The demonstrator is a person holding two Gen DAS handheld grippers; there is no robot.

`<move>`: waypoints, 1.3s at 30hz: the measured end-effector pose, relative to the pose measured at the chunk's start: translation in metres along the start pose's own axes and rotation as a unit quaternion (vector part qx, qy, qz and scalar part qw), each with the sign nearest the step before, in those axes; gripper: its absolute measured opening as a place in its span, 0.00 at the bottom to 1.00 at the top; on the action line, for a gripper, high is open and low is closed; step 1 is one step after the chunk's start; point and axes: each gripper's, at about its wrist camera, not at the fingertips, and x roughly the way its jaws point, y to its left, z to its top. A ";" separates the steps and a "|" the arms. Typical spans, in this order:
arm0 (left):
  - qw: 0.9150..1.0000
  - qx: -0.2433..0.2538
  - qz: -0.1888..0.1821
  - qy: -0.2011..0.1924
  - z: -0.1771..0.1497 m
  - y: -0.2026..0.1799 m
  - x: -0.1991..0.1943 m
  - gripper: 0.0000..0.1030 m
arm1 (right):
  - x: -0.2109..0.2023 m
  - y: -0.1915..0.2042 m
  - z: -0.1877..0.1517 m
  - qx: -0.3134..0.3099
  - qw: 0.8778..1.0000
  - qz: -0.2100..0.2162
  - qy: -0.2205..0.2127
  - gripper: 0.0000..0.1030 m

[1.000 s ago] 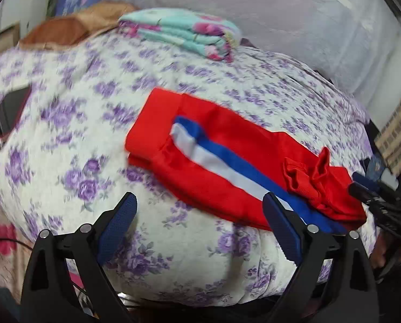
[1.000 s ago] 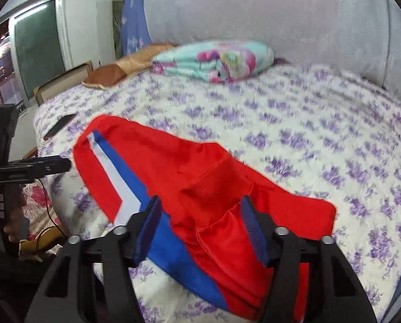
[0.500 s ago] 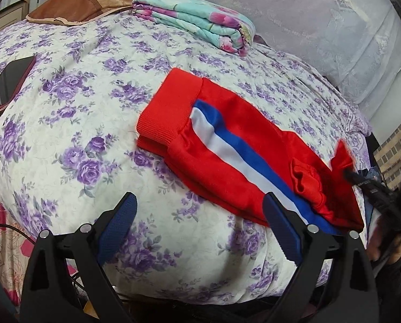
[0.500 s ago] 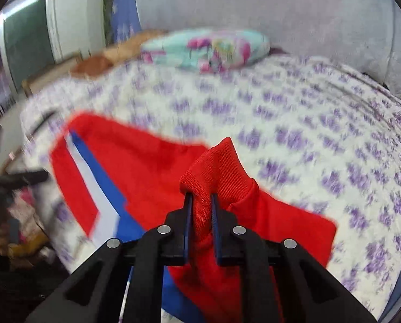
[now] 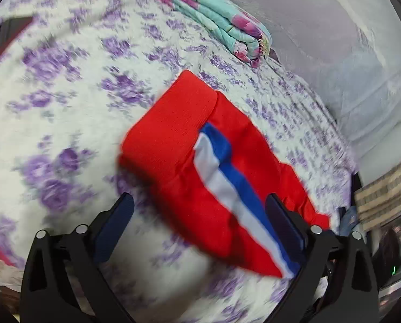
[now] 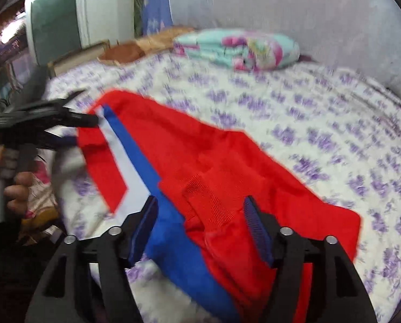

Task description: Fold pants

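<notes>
Red pants (image 5: 200, 161) with a blue and white side stripe lie on the floral bedspread, ribbed cuff end toward the bed's middle. My left gripper (image 5: 200, 218) is open, its jaws wide apart on either side of the striped part near the cuff. In the right wrist view the pants (image 6: 227, 167) stretch from the left gripper (image 6: 65, 129) at far left to the near edge. My right gripper (image 6: 200, 223) is open, jaws spread around a ribbed fold of the waistband (image 6: 208, 202).
A folded teal floral blanket (image 5: 222, 27) and a brown pillow (image 6: 135, 48) lie at the bed's far side. A grey curtain (image 6: 308, 13) hangs behind. A dark flat object (image 5: 6, 35) lies at the left bed edge. A window (image 6: 55, 21) is far left.
My right gripper was shut on the red waistband half a second ago and has opened. My left gripper has moved closer over the cuff end. Both views are blurred by motion.
</notes>
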 end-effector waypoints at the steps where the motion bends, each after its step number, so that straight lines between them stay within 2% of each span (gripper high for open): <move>1: 1.000 -0.011 -0.005 -0.002 0.002 0.001 0.003 0.95 | -0.006 -0.003 -0.001 0.005 1.000 -0.002 -0.009 0.72; 7: 0.996 -0.069 -0.049 -0.028 0.007 0.006 0.003 0.92 | -0.029 -0.028 -0.024 0.064 0.998 -0.004 -0.024 0.72; 9: 0.995 -0.078 -0.051 -0.035 0.006 0.008 0.002 0.72 | -0.028 -0.036 -0.033 0.080 0.996 -0.016 -0.019 0.71; 11: 0.992 -0.096 -0.066 -0.037 0.005 0.016 0.002 0.28 | -0.028 -0.046 -0.039 0.096 0.995 -0.019 -0.018 0.71; 12: 0.989 -0.113 -0.088 -0.034 0.004 0.022 0.003 0.28 | -0.028 -0.049 -0.042 0.104 0.994 -0.019 -0.018 0.71; 13: 0.989 -0.115 -0.088 -0.036 0.004 0.023 0.003 0.27 | -0.028 -0.053 -0.045 0.112 0.993 -0.021 -0.018 0.71; 17: 0.996 -0.030 -0.049 -0.070 0.003 -0.010 -0.008 0.21 | -0.041 -0.070 -0.057 0.140 0.989 -0.037 -0.030 0.71; 20: 0.994 0.044 -0.025 -0.095 0.000 -0.047 -0.020 0.18 | -0.057 -0.087 -0.066 0.164 0.984 -0.055 -0.047 0.71; 22: 0.987 0.114 -0.024 -0.110 -0.006 -0.087 -0.030 0.17 | -0.069 -0.098 -0.072 0.180 0.980 -0.068 -0.058 0.71; 23: 0.978 0.169 -0.027 -0.115 -0.015 -0.121 -0.036 0.17 | -0.078 -0.106 -0.076 0.188 0.977 -0.077 -0.065 0.71; 24: 0.972 0.204 -0.031 -0.116 -0.022 -0.144 -0.037 0.17 | -0.086 -0.113 -0.079 0.196 0.974 -0.089 -0.073 0.71; 27: 0.940 0.322 -0.060 -0.093 -0.062 -0.225 -0.032 0.17 | -0.108 -0.132 -0.089 0.217 0.965 -0.114 -0.092 0.71; 28: 0.929 0.357 -0.074 -0.067 -0.081 -0.249 -0.019 0.17 | -0.114 -0.138 -0.093 0.223 0.962 -0.124 -0.096 0.71; 29: 0.923 0.375 -0.079 -0.046 -0.093 -0.259 -0.010 0.17 | -0.121 -0.146 -0.099 0.234 0.958 -0.134 -0.100 0.71; 31: 0.906 0.413 -0.084 0.030 -0.129 -0.282 0.035 0.19 | -0.127 -0.159 -0.110 0.256 0.951 -0.141 -0.098 0.71; 32: 0.894 0.433 -0.082 0.084 -0.150 -0.288 0.066 0.21 | -0.127 -0.166 -0.118 0.270 0.948 -0.143 -0.091 0.71; 33: 0.885 0.440 -0.073 0.135 -0.164 -0.287 0.091 0.21 | -0.126 -0.170 -0.123 0.278 0.946 -0.142 -0.086 0.71; 34: 0.882 0.438 -0.065 0.163 -0.172 -0.283 0.106 0.22 | -0.125 -0.174 -0.128 0.285 0.945 -0.139 -0.078 0.71; 36: 0.883 0.436 -0.073 0.156 -0.171 -0.279 0.104 0.22 | -0.120 -0.177 -0.134 0.292 0.947 -0.122 -0.061 0.74; 37: 0.885 0.433 -0.075 0.153 -0.168 -0.279 0.097 0.25 | -0.119 -0.177 -0.136 0.291 0.948 -0.115 -0.058 0.83; 38: 0.888 0.427 -0.078 0.149 -0.161 -0.278 0.087 0.38 | -0.118 -0.176 -0.136 0.289 0.949 -0.109 -0.058 0.87; 39: 0.891 0.426 -0.081 0.136 -0.156 -0.280 0.076 0.47 | -0.118 -0.176 -0.135 0.287 0.950 -0.102 -0.061 0.90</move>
